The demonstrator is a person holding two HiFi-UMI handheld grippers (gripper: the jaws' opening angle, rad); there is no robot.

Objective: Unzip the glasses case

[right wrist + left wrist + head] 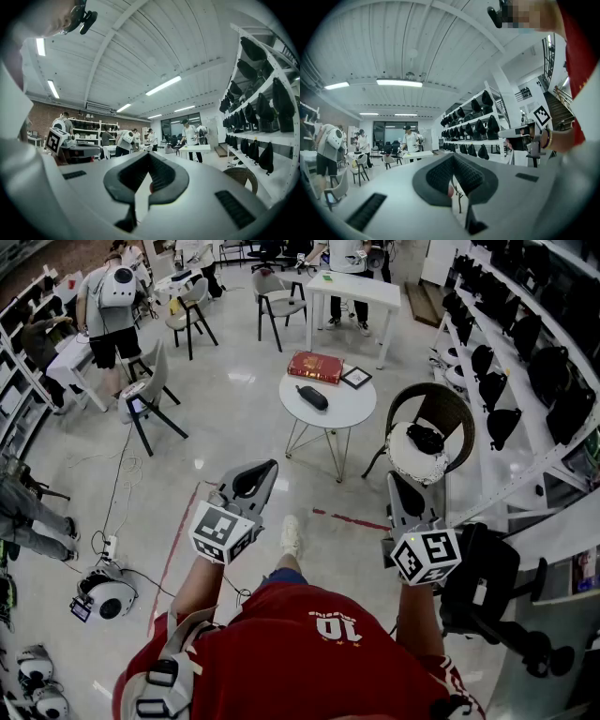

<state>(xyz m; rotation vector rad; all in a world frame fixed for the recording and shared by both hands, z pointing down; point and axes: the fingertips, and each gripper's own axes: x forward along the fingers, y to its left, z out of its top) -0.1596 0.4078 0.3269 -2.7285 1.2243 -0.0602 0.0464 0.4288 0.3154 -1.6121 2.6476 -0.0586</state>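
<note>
Pointing level and forward, left tool (268, 469) and right tool (396, 480) are both pressed together, empty.

Glasses case (312, 397) details too small

The head view looks steeply down from above the person. The left gripper (265, 472) at 8 o'clock and the right gripper (397, 488) at 4 o'clock are close, the round table (352, 409) farther off at 12. Each gripper view sits just behind its own jaws, facing level across the room. Both share the long white table (417, 153) and, at 3 o'clock, the shelves (262, 112).
</note>
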